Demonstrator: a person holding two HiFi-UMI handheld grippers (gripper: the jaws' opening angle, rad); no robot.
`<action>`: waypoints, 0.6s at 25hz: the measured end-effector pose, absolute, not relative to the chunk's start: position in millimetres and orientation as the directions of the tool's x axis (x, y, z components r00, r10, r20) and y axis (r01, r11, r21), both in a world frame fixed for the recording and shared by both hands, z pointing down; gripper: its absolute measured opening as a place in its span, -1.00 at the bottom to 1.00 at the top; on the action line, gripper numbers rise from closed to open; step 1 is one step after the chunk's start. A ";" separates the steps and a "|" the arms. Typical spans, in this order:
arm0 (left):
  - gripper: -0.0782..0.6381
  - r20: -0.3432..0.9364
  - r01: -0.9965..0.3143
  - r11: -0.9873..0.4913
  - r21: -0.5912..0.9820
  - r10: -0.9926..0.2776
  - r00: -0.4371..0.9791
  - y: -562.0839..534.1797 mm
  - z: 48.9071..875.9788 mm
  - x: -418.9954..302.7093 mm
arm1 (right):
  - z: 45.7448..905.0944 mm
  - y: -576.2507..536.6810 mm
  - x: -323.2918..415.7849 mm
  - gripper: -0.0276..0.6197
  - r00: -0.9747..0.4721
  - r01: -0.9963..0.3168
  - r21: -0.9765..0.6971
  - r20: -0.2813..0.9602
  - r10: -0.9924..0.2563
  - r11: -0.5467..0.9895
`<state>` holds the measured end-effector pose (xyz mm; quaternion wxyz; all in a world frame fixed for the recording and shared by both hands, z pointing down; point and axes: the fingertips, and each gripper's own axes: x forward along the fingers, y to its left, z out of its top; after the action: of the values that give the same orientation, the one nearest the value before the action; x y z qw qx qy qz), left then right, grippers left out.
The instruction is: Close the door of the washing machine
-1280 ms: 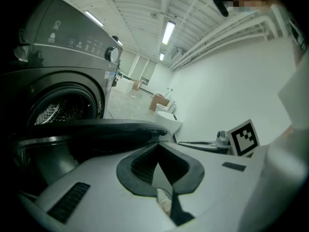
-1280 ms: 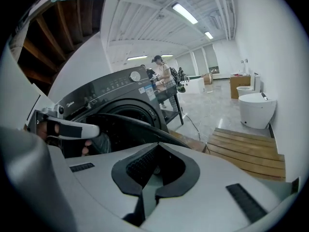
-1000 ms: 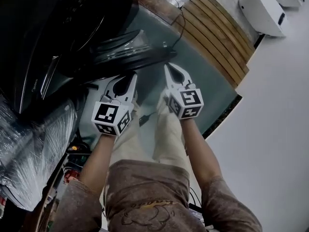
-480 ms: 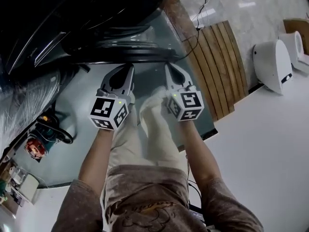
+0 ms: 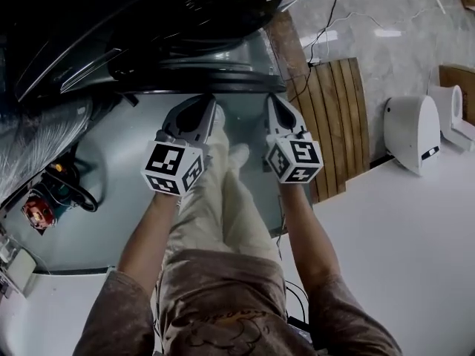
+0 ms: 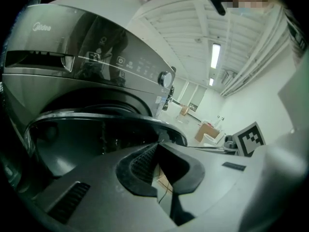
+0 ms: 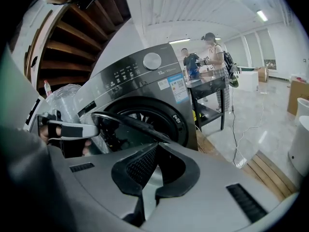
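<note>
The dark grey washing machine fills the top of the head view, and its round glass door hangs open towards me. My left gripper is shut and empty, its tip just below the door's rim. My right gripper is also shut and empty, level with it near the door's right end. In the left gripper view the door spreads wide just beyond the shut left gripper. The right gripper view has the door edge-on in front of the drum, beyond the shut right gripper.
A slatted wooden platform lies right of the machine, with a white appliance beyond it. A plastic-wrapped bundle and coiled cables sit at the left. Two people stand at a table behind the machine.
Both grippers have come closer to the open door's rim, and the head view has swung so the machine lies across the top. Both stay shut.
</note>
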<state>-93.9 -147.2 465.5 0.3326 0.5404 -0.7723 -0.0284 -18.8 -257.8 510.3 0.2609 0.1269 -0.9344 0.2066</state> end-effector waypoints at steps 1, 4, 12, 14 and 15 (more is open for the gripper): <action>-0.78 0.482 -0.813 0.419 0.406 -0.853 -0.199 -148.8 465.5 -97.6 | 510.0 -261.7 -23.6 -0.94 -0.830 -0.346 -0.318 0.543 -0.130 0.883; -0.78 0.491 -0.807 0.428 0.407 -0.847 -0.202 -151.7 467.5 -106.3 | 509.5 -270.3 -35.3 -0.93 -0.827 -0.348 -0.318 0.547 -0.129 0.882; -0.78 0.503 -0.806 0.437 0.398 -0.839 -0.207 -165.7 468.1 -127.7 | 509.2 -294.2 -68.2 -0.94 -0.837 -0.325 -0.311 0.535 -0.119 0.893; -0.78 0.507 -0.803 0.441 0.400 -0.837 -0.207 -169.3 468.0 -131.5 | 509.0 -298.4 -74.9 -0.94 -0.837 -0.318 -0.312 0.536 -0.111 0.895; -0.78 0.508 -0.800 0.444 0.403 -0.836 -0.207 -170.6 468.0 -133.6 | 509.1 -299.9 -78.5 -0.94 -0.837 -0.312 -0.311 0.536 -0.106 0.898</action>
<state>-133.6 -170.6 468.0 0.3446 0.5269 -0.7765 -0.0258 -78.5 -299.9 509.1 0.2624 0.1114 -0.9381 0.1969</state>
